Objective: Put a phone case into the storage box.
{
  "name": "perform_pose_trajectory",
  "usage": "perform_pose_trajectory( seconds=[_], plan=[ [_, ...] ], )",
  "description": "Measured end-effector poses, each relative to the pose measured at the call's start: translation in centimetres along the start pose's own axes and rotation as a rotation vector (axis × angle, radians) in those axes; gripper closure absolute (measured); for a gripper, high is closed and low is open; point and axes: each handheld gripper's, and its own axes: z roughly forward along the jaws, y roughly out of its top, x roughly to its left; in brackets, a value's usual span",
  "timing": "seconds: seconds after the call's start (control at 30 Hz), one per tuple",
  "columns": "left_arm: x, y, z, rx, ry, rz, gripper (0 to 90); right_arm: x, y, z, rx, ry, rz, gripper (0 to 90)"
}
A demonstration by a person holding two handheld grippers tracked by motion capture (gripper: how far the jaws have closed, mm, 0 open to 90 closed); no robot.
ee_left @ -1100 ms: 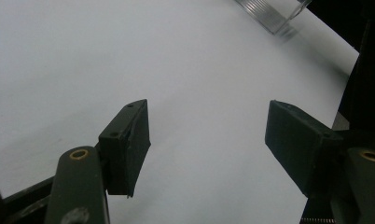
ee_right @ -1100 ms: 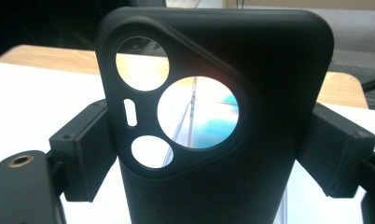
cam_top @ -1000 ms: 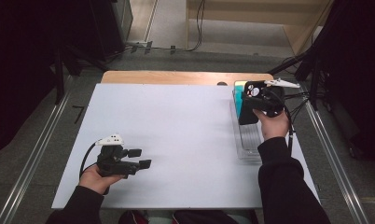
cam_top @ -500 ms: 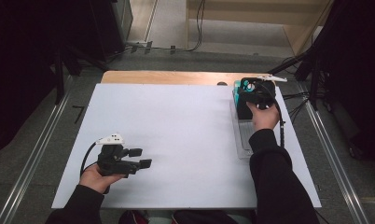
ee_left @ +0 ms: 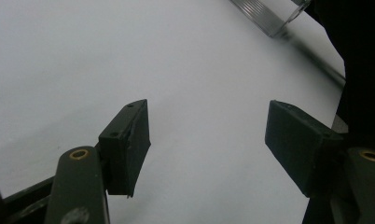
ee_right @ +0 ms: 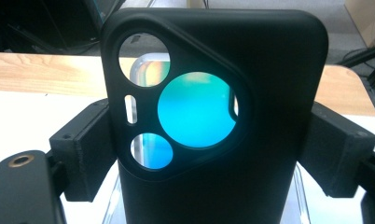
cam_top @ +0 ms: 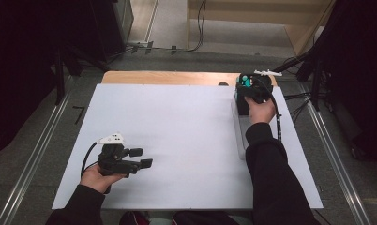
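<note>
Right gripper point(cam_top: 250, 90) is at the far right of the white table point(cam_top: 186, 136), over a clear tray point(cam_top: 238, 133) lying along the right edge. Its jaws are clamped on the two sides of a black phone case point(ee_right: 213, 116), held upright; the case's camera cutouts show teal behind them. The teal object itself cannot be identified. Left gripper point(cam_top: 139, 158) rests in the person's hand at the near left of the table, well apart from the case, jaws spread wide with nothing between them, pointing right across bare tabletop.
</note>
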Motion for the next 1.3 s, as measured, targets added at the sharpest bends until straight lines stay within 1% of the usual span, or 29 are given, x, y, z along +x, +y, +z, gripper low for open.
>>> perform_pose_trajectory(
  seconds=[0.1,0.23,0.27,0.33,0.37,0.4,0.53,0.7,0.77,0.9,0.93,1.07,1.2,1.3],
  plan=[
    [0.0,0.0,0.0,0.003,0.002,-0.001,30.9,0.2,0.0,0.5,0.012,0.016,-0.008,11.3],
    [0.0,0.0,0.0,0.002,0.002,0.000,30.9,0.5,-0.1,0.7,0.006,-0.002,-0.019,10.5],
    [0.0,0.0,0.0,0.002,0.003,0.001,30.9,0.5,-0.1,0.7,0.010,-0.002,-0.014,10.0],
    [0.0,0.0,0.0,0.000,0.001,0.000,30.9,0.1,-0.1,0.7,0.005,0.040,0.016,6.0],
    [0.0,0.0,0.0,-0.001,0.002,0.001,30.9,0.0,-0.1,0.7,0.000,0.055,0.030,1.1],
    [0.0,0.0,0.0,-0.002,0.003,0.000,30.9,-0.1,-0.1,0.8,0.004,0.060,0.038,0.0],
    [0.0,0.1,0.0,0.002,0.005,-0.001,30.9,-0.2,-0.2,0.8,0.015,0.079,0.019,0.0],
    [0.1,0.1,0.1,0.000,0.005,-0.004,30.9,-0.4,0.0,0.3,0.028,0.094,0.020,0.0],
    [0.1,0.1,0.1,0.004,0.007,-0.004,30.9,-0.3,0.2,-0.3,0.032,0.100,0.020,0.0],
    [0.1,0.1,0.0,0.000,0.008,-0.006,30.9,0.0,0.8,-2.0,0.039,0.131,0.024,0.0],
    [0.0,0.1,0.0,0.000,0.007,-0.006,30.9,0.0,0.9,-2.5,0.043,0.145,0.026,0.0],
    [0.0,0.1,0.0,0.001,0.009,-0.003,30.9,0.3,1.0,-4.2,0.065,0.199,0.007,0.0],
    [-0.1,0.2,-0.1,-0.002,0.011,0.000,30.9,0.5,0.8,-6.0,0.062,0.232,-0.013,0.0],
    [-0.1,0.2,-0.1,-0.005,0.012,-0.006,30.9,0.7,0.3,-7.4,0.059,0.250,-0.030,0.0]
  ],
)
